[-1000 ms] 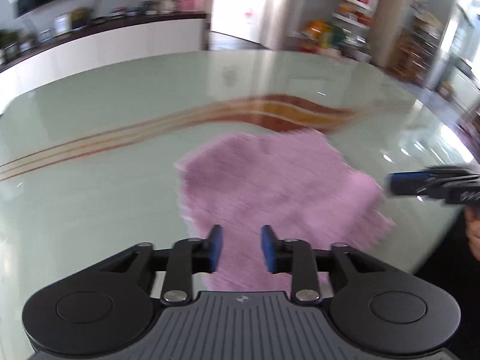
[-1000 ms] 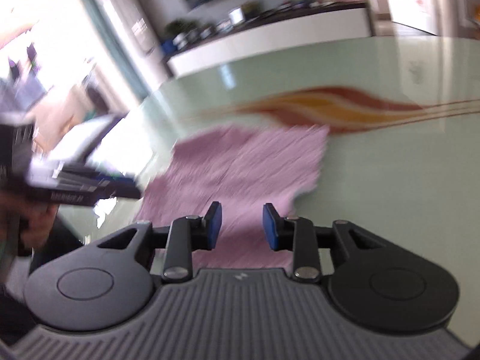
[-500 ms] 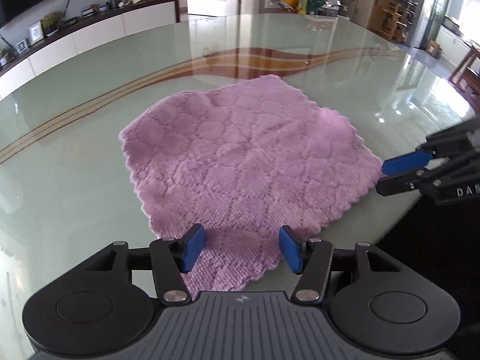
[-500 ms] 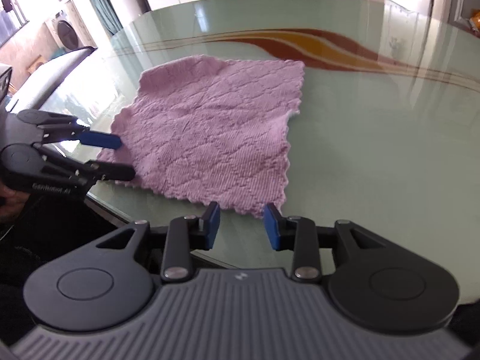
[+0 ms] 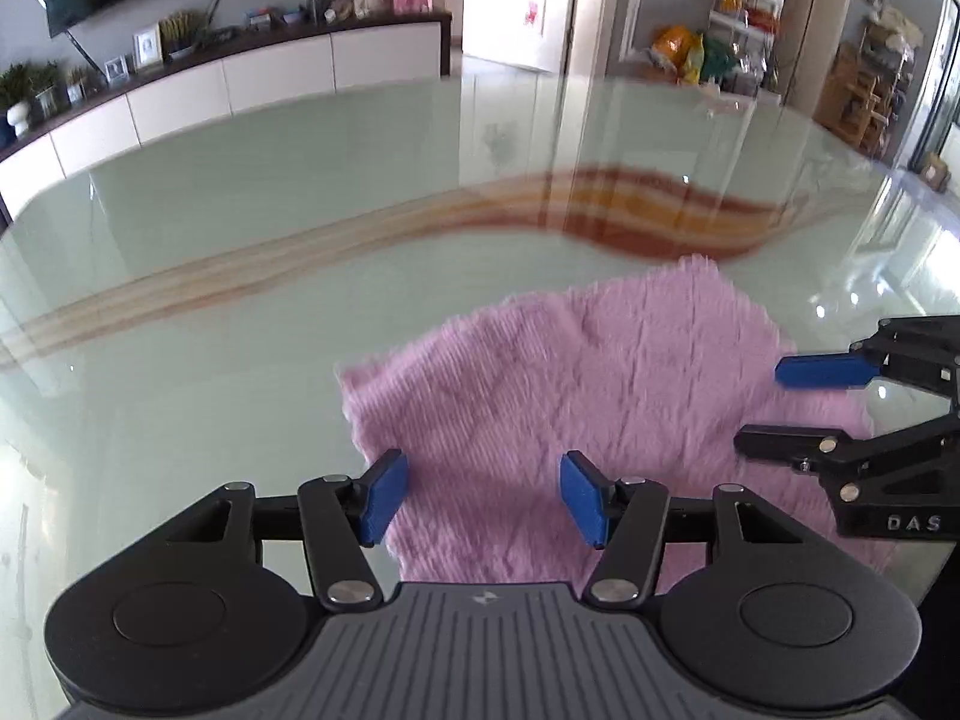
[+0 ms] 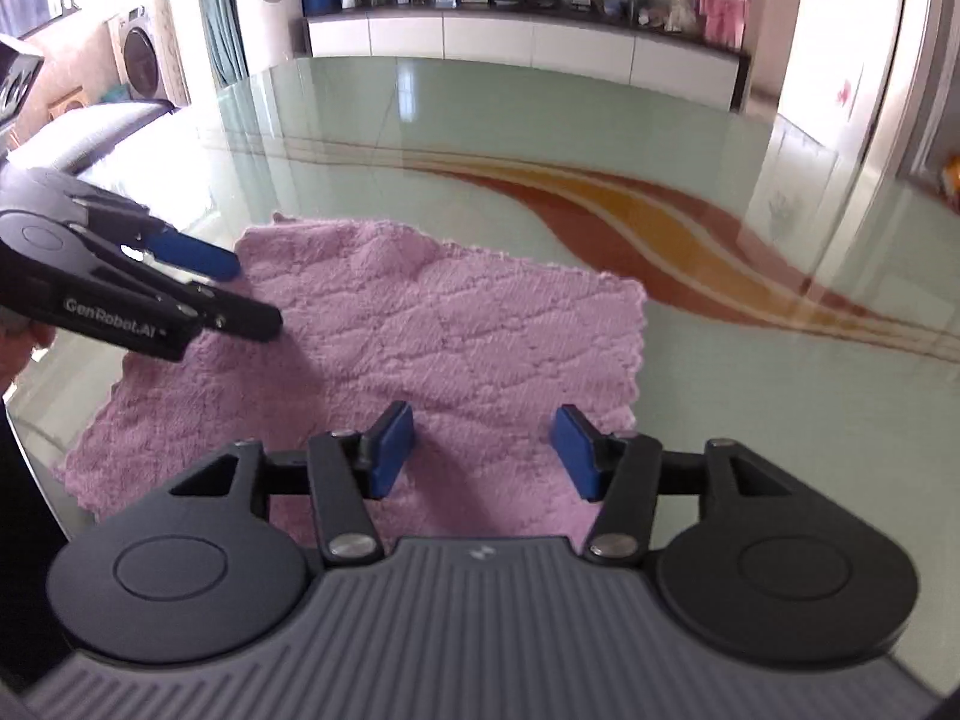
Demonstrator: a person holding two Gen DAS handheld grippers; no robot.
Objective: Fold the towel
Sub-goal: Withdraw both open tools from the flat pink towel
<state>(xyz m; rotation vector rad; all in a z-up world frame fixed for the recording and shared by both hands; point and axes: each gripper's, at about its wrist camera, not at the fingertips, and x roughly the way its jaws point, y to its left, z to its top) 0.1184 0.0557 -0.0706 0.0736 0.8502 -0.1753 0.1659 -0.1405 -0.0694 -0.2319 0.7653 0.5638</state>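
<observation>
Pink towel [image 6: 444,348] flat on tabletop [image 5: 240,276], under left gripper [image 5: 483,495] and right gripper [image 6: 483,450], fingers apart, opening, clamping nothing.

1. Towel [image 6: 444,348]: lies spread on the table [image 6: 720,420], near its front edge.
2. Left gripper [image 5: 483,498]: over the towel's left side.
3. Right gripper [image 6: 483,450]: over its right side.
4. Sideboard [image 6: 528,42]: behind the table.

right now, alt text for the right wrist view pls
A pink towel lies flat on a glossy green table. The right claw is opening just above the towel's near edge, while the left claw reaches over its left side.
</observation>
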